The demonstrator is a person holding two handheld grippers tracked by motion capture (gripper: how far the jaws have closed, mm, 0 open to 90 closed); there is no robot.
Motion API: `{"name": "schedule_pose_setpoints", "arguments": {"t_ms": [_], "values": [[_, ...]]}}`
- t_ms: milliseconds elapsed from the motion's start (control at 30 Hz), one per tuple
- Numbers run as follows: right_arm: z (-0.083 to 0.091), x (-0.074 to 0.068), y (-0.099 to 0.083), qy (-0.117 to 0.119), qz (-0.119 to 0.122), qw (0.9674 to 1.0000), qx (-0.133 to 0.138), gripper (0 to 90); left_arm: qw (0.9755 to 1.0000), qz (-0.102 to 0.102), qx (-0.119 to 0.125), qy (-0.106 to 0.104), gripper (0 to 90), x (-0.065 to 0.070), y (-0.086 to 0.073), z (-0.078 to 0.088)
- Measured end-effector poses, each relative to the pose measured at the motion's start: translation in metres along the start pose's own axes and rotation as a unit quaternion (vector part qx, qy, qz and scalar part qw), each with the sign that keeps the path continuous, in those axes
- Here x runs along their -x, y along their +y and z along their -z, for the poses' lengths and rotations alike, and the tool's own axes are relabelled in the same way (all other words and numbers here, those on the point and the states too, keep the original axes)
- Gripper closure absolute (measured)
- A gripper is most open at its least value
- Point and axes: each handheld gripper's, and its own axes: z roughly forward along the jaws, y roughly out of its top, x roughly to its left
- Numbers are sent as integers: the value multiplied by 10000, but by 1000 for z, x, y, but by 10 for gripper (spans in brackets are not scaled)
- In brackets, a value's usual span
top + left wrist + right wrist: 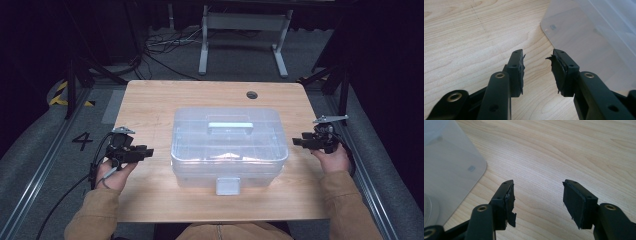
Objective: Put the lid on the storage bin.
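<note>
A clear plastic box with a lid is seen at the middle of a wooden table, between the two grippers. A handle is set in the lid top, and a latch is seen on the wall nearest the person.

Left gripper: held low over the table, pointed at the box's left side, apart from it. In the left gripper view the jaws are seen parted, with only bare wood between them. The pads are frayed at the edges. The box corner lies ahead and to the right of the jaws, untouched.

Right gripper: held just beside the box's right side, pointed at it. Whether contact is made cannot be told from the high view. In the right gripper view the jaws are seen parted, nothing between them; the box corner lies ahead and to the left. Nothing is gripped by either tool.
</note>
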Motion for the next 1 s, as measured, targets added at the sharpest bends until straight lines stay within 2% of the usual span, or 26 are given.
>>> {"name": "schedule_pose_setpoints", "arguments": {"t_ms": [367, 700, 1000], "values": [[-12, -2, -5, 44, 104, 9997, -237, 403, 10000, 5, -91, -26, 620, -1, -1, -4], [-18, -7, -7, -50, 333, 9986, -403, 391, 9999, -2, -113, -53, 618, -1, 1, -5], [-22, -10, -8, -125, 432, 9974, -564, 381, 9999, -37, -119, -58, 614, -1, 1, -6]]}}
